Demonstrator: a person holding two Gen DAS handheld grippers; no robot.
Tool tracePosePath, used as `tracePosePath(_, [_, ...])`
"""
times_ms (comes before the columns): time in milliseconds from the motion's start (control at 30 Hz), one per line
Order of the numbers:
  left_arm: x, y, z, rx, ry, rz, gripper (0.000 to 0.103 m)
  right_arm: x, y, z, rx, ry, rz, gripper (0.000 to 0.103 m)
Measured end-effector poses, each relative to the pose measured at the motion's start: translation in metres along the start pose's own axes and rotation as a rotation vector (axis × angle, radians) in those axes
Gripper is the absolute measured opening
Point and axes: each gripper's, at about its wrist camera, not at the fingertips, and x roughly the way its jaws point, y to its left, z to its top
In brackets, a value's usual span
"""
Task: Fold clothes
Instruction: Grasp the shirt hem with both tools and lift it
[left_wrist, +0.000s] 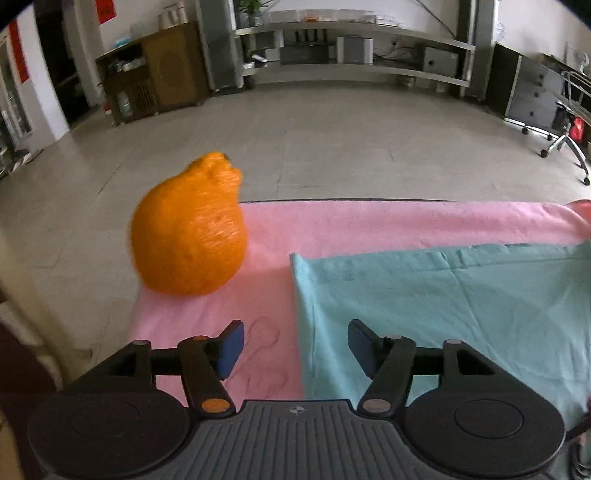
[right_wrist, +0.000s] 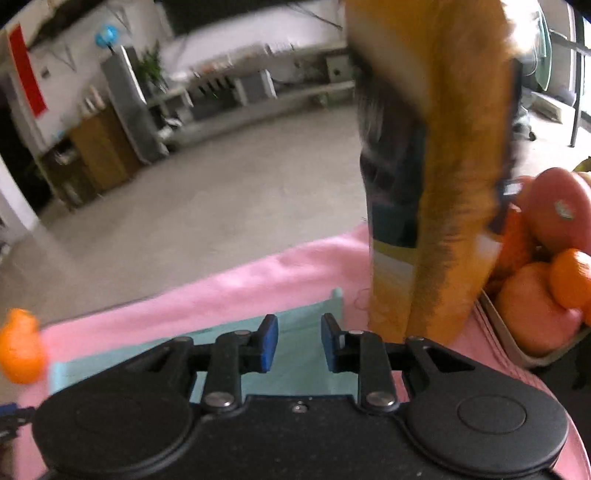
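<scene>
- Left gripper hovers over the teal cloth's left edge, jaws spread wide, nothing between the blue pads, no contact with fabric that I can see.
- Right gripper sits above the far right corner area of the same cloth, jaws only narrowly parted, gap empty, not pinching anything.
- Teal cloth lies flat on a pink towel that covers the desk; left edge straight, a few faint creases, looks like 1 layer or already folded once, can't tell which.
- Handling guess: thin, soft, light, limp. It will drape and sag once lifted, no stiffness to hold shape. Slides easily on the towel nap, or may drag the towel with it.
- Best hold: pinch the 2 corners along 1 edge, 1 per gripper, pads low and flat to catch only the teal layer, not the pink one under it.
- Clutter: big orange citrus fruit stands on the towel just left of the cloth, apart from it; tall yellow-orange package stands just right of the cloth corner; fruit basket further right. Both views blurred.
- Risk: a wide sweep could knock the fruit or the package.
</scene>
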Motion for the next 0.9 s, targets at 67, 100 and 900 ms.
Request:
tracePosePath(67, [0.011,0.001,0.003,-0.022,0.006,-0.018,0.073,0.017,0.003,-0.001,0.007,0.008,-0.043,0.026])
tracePosePath(100, [0.018,0.002,0.005,-0.034,0.013,-0.021,0.073,0.025,0.004,-0.001,0.011,0.012,-0.064,0.026])
tracePosePath(900, [-0.076,-0.013,0.006,0.016,-0.293,0.012,0.002,-0.055,0.011,0.008,-0.062,-0.135,-0.038,0.003])
